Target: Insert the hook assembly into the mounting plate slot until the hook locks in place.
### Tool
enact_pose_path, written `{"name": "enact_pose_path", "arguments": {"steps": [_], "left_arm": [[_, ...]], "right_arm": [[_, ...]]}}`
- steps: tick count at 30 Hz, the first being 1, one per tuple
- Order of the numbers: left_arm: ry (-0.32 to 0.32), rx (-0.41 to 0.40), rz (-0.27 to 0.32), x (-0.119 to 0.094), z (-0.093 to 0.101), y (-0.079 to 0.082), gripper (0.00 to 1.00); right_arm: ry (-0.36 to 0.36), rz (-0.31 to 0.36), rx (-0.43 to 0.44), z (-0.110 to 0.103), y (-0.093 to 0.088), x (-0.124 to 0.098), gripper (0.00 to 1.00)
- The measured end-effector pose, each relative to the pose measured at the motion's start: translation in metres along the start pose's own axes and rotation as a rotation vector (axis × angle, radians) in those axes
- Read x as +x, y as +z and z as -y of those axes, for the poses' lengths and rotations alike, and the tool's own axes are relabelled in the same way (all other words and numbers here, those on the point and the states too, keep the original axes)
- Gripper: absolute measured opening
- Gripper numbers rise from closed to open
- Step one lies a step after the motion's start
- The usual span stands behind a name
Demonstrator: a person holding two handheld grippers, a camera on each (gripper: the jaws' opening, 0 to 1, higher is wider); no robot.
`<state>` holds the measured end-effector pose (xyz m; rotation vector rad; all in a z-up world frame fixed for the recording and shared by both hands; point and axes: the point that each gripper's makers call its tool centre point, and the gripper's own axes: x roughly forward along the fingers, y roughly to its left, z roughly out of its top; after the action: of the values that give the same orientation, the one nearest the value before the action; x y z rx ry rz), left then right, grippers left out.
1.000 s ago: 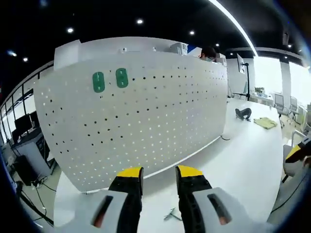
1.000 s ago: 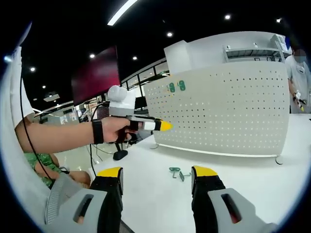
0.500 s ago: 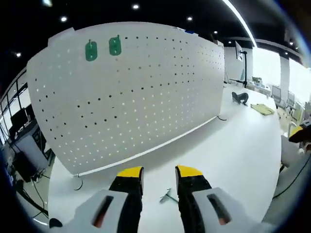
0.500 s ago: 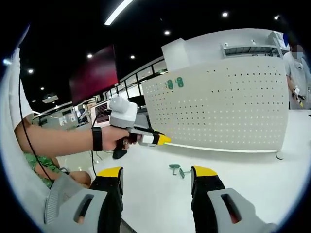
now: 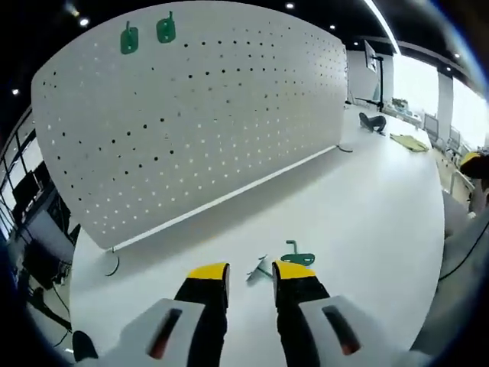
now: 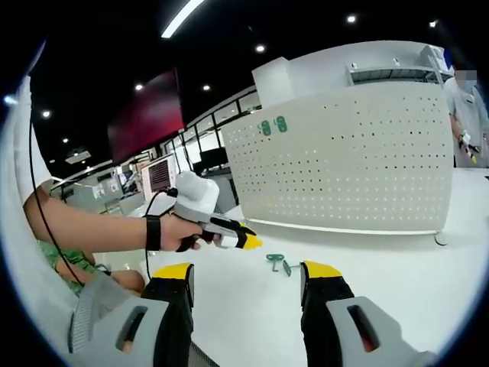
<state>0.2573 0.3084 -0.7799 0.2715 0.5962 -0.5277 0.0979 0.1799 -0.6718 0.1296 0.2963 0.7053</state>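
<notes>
- The left gripper [image 5: 250, 274] had its yellow-tipped fingers [image 5: 208, 272] spread, nothing between them, low over the white table [image 5: 367, 206].
- The green hook assembly [image 5: 296, 258] lay on the table just past the right fingertip, a small metal piece [image 5: 258, 269] beside it, ahead of the gap.
- The white mounting plate [image 5: 191, 115] stood well beyond the fingers, two green hooks [image 5: 147, 33] hanging near its top.
- The right gripper [image 6: 248, 271] was spread and empty; the hook assembly lay ahead between its fingers.

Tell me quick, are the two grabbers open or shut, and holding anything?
Left gripper: open, empty, above the green hook on the table.
Right gripper: open, empty.
</notes>
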Motion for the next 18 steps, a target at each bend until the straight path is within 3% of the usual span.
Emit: {"name": "enact_pose_path", "arguments": {"steps": [3,14,18], "left_arm": [[-0.013,0.057,-0.036,0.004,0.002,-0.008,0.23],[-0.052,0.097,-0.073,0.017,0.004,-0.013,0.20],[-0.059,0.154,-0.097,0.022,0.002,-0.016,0.18]], "right_arm": [[0.002,0.002,0.003,0.000,0.001,0.000,0.57],[0.000,-0.006,0.007,0.003,0.000,-0.001,0.57],[-0.007,-0.008,0.011,0.005,-0.002,-0.002,0.57]]}}
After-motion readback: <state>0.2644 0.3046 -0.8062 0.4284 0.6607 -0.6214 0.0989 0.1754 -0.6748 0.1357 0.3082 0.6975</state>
